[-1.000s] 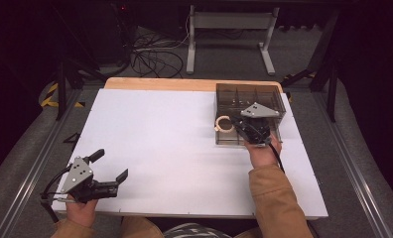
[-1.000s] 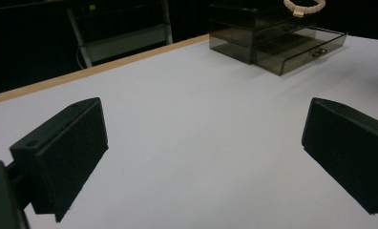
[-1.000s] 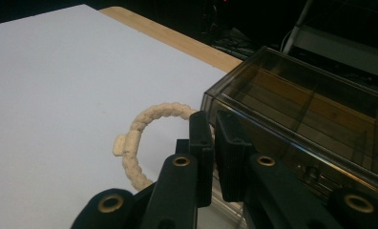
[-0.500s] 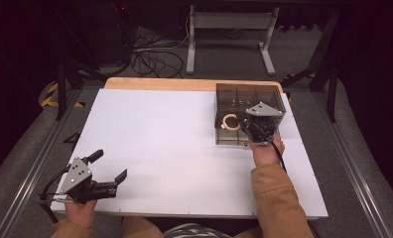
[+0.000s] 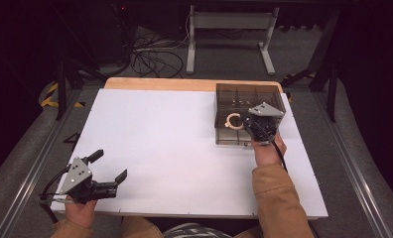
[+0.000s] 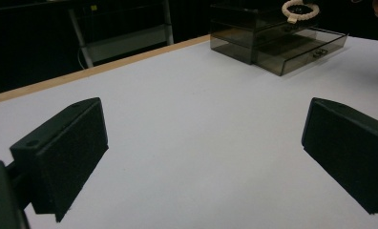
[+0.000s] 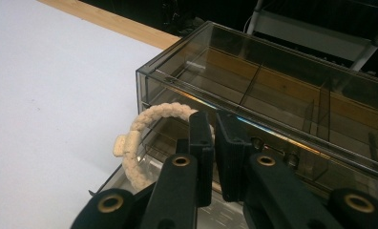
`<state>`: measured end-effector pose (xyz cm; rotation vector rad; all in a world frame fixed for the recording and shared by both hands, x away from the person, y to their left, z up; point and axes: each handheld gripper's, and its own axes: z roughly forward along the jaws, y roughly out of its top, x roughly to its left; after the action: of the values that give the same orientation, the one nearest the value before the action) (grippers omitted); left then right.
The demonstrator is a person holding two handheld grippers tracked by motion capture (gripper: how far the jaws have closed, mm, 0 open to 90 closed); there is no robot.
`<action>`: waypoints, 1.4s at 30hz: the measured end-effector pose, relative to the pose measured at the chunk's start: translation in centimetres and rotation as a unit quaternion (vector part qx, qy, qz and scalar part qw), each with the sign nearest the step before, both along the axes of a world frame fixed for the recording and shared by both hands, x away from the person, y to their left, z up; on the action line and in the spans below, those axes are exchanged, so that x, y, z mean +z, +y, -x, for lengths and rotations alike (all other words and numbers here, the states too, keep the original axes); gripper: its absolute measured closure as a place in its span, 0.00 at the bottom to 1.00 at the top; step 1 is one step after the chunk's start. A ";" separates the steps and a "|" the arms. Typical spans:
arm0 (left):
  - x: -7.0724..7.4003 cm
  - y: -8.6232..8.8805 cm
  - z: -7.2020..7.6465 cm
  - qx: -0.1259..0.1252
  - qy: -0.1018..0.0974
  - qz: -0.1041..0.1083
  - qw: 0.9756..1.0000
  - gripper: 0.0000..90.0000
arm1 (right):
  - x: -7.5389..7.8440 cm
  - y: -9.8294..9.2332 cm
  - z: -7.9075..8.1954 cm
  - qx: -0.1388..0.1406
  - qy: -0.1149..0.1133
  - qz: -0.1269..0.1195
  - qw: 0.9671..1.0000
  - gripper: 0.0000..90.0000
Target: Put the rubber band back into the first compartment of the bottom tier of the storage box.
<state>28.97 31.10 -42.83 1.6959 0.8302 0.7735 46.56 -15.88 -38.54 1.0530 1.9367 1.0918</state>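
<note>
- While the right tool (image 5: 260, 130) pinches a cream bracelet (image 7: 146, 138) over the open drawer (image 6: 301, 48), the box (image 5: 249, 97) sits at 2 o'clock on the surface (image 5: 160, 144).
- Left tool (image 5: 107, 168), jaws wide, hovers at 7 o'clock.

Item count:

- Grippers: two. The left gripper (image 5: 107, 180) sits at the near left corner; the right gripper (image 5: 260, 130) is at the organiser. Each has two black jaws, four in all.
- Hands: two, one left hand (image 5: 80, 210) and one right hand (image 5: 267, 151).
- Surface: one white surface (image 5: 160, 144), with one wooden strip (image 5: 160, 84) along its far edge.
- Drawer organisers: one smoked transparent organiser (image 5: 224, 96). In the left gripper view it shows two stacked levels, with one drawer (image 6: 304, 50) pulled out.
- Bracelets: one cream braided bracelet (image 7: 141, 129).
- Metal stands on the floor beyond the surface: one stand (image 5: 229, 22).
- Top compartments: number cannot be counted with certainty.
</note>
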 end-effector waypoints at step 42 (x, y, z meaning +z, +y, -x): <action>0.0 -0.1 -0.1 -0.001 0.001 -0.001 1.000 0.02 | -4.6 1.5 -2.3 0.014 0.056 0.045 0.997 0.95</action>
<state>29.09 30.98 -42.86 1.6994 0.8304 0.7708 48.84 -14.36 -43.19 1.0613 2.0749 0.9680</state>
